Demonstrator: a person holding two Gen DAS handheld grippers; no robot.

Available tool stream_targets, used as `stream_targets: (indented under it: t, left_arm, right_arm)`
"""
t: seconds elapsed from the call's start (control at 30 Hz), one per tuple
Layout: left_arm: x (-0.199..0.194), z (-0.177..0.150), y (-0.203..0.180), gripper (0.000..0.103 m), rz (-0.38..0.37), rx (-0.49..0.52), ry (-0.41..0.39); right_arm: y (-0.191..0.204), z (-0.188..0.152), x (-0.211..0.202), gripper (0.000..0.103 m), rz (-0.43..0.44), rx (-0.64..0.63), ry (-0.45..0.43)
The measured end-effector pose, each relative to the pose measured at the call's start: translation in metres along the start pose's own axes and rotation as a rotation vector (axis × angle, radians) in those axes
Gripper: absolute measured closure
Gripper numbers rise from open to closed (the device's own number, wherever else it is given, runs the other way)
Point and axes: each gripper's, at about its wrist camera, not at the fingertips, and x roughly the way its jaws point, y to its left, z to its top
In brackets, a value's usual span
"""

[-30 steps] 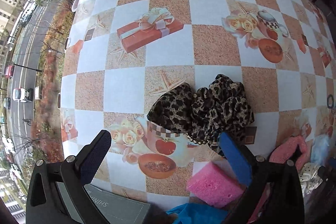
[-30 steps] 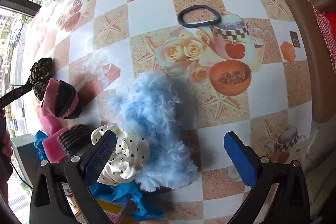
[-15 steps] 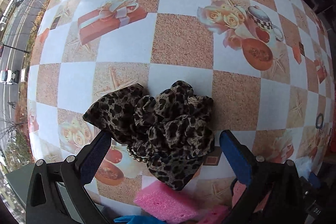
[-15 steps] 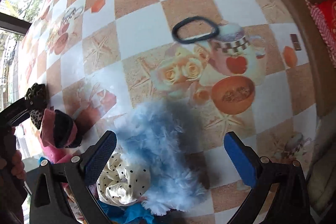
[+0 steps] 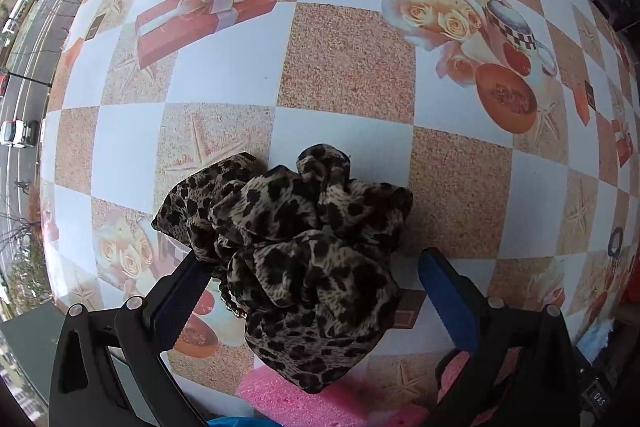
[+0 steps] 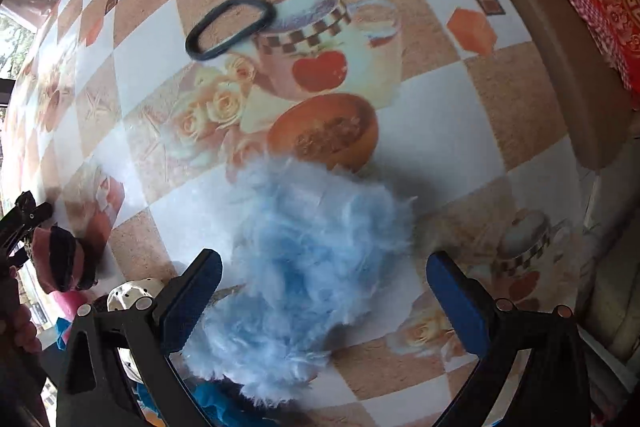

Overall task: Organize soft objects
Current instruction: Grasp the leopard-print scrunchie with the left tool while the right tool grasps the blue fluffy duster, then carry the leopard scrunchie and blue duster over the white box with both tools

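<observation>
A leopard-print scrunchie [image 5: 296, 251] lies on the checkered tablecloth between the fingers of my left gripper [image 5: 312, 291], which is open around it. A fluffy light-blue scrunchie [image 6: 308, 267] lies between the fingers of my right gripper [image 6: 320, 299], also open. A black hair band [image 6: 230, 27] lies farther off on the cloth. A pink and black scrunchie [image 6: 60, 263] and a white polka-dot one [image 6: 128, 297] sit at the left of the right wrist view.
A pink sponge [image 5: 280, 395] lies just below the leopard scrunchie. A chair [image 6: 532, 39] with a red cushion stands past the table's right edge. The table's left edge [image 5: 48, 147] borders a window over a street. Blue cloth [image 6: 216, 403] lies near my right gripper.
Both grippers have moved forward and down. The leopard scrunchie now sits between the left fingers, and the blue scrunchie between the right fingers. Both stay open.
</observation>
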Motion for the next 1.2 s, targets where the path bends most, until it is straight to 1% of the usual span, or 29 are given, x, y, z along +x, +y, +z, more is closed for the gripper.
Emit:
stream_targets:
  t: [0.07, 0.1, 0.13, 0.2, 0.27, 0.3, 0.33, 0.37, 0.4, 0.43, 0.47, 0.5, 0.53, 0.57, 0.6, 0.63, 0.7, 0.77, 0.8, 0.93, 1.0, 1.07, 1.1, 1.13, 1.2]
  left_arm:
    - [0.003, 0.001, 0.003, 0.000, -0.010, -0.004, 0.001]
    - [0.007, 0.006, 0.008, 0.000, -0.030, -0.023, 0.007]
    - [0.002, 0.004, 0.011, 0.000, -0.053, -0.049, 0.012]
    - [0.007, 0.002, 0.015, 0.000, -0.048, -0.051, -0.002]
    - [0.009, 0.004, 0.016, 0.000, -0.048, -0.055, 0.005]
    - [0.010, 0.002, 0.020, 0.000, -0.047, -0.061, 0.014]
    - [0.012, 0.003, 0.021, 0.000, -0.046, -0.071, 0.025]
    - [0.013, 0.003, 0.023, 0.000, -0.043, -0.082, 0.032]
    - [0.012, 0.002, 0.025, 0.003, -0.044, -0.088, 0.028]
    - [0.010, 0.000, 0.025, 0.011, -0.048, -0.087, 0.015]
    - [0.005, -0.003, 0.022, 0.018, -0.045, -0.075, -0.003]
    - [0.000, -0.005, 0.019, 0.036, -0.043, -0.052, -0.025]
    - [-0.004, -0.008, 0.015, 0.059, -0.037, -0.019, -0.040]
    - [-0.006, -0.010, 0.012, 0.060, -0.044, 0.008, -0.038]
    - [-0.006, -0.012, 0.012, 0.060, -0.052, 0.014, -0.033]
    - [-0.006, -0.015, 0.014, 0.061, -0.059, 0.008, -0.034]
    - [-0.012, -0.025, 0.020, 0.061, -0.068, -0.016, -0.049]
    - [-0.022, -0.032, 0.027, 0.061, -0.085, -0.021, -0.078]
    - [-0.029, -0.038, 0.024, 0.061, -0.081, -0.010, -0.092]
    - [-0.056, -0.058, 0.024, 0.061, -0.044, 0.057, -0.149]
    - [-0.067, -0.070, 0.023, 0.061, -0.042, 0.067, -0.170]
    - [-0.078, -0.081, 0.023, 0.061, -0.046, 0.070, -0.183]
    - [-0.086, -0.083, 0.020, 0.061, -0.044, 0.074, -0.190]
    - [-0.088, -0.090, 0.020, 0.061, -0.040, 0.078, -0.201]
    - [-0.097, -0.104, 0.017, 0.061, -0.045, 0.085, -0.212]
  right_arm:
    - [0.008, 0.000, 0.004, 0.000, -0.069, -0.026, -0.010]
    - [0.013, 0.000, 0.003, 0.000, -0.087, -0.043, -0.017]
    - [0.015, 0.000, 0.003, 0.000, -0.091, -0.048, -0.020]
    - [0.013, 0.001, 0.002, 0.000, -0.084, -0.026, -0.023]
    - [0.024, -0.001, 0.000, 0.000, -0.086, -0.026, -0.017]
    - [0.036, -0.003, 0.001, 0.000, -0.087, -0.047, 0.009]
    - [0.059, -0.017, -0.007, 0.000, -0.092, -0.086, 0.031]
    - [0.065, -0.022, -0.006, 0.000, -0.098, -0.130, 0.039]
    - [0.071, -0.031, -0.004, 0.002, -0.103, -0.161, 0.034]
    - [0.073, -0.035, -0.006, 0.004, -0.101, -0.180, 0.027]
    - [0.074, -0.038, -0.008, 0.009, -0.100, -0.195, 0.017]
    - [0.075, -0.040, -0.010, 0.019, -0.100, -0.213, 0.005]
    - [0.078, -0.043, -0.013, 0.027, -0.101, -0.242, -0.012]
    - [0.083, -0.045, -0.017, 0.051, -0.101, -0.283, -0.037]
    - [0.086, -0.047, -0.022, 0.076, -0.095, -0.326, -0.053]
    - [0.085, -0.050, -0.029, 0.076, -0.086, -0.346, -0.046]
    - [0.076, -0.048, -0.034, 0.076, -0.014, -0.323, -0.035]
    - [0.066, -0.048, -0.045, 0.076, 0.065, -0.286, -0.050]
    - [0.061, -0.052, -0.053, 0.076, 0.085, -0.283, -0.063]
    - [0.061, -0.057, -0.088, 0.076, 0.135, -0.306, -0.101]
    - [0.064, -0.055, -0.102, 0.076, 0.157, -0.326, -0.114]
    - [0.069, -0.064, -0.121, 0.076, 0.179, -0.342, -0.121]
    - [0.072, -0.066, -0.127, 0.076, 0.186, -0.353, -0.127]
    - [0.075, -0.071, -0.127, 0.076, 0.193, -0.366, -0.130]
    - [0.087, -0.071, -0.131, 0.076, 0.212, -0.392, -0.133]
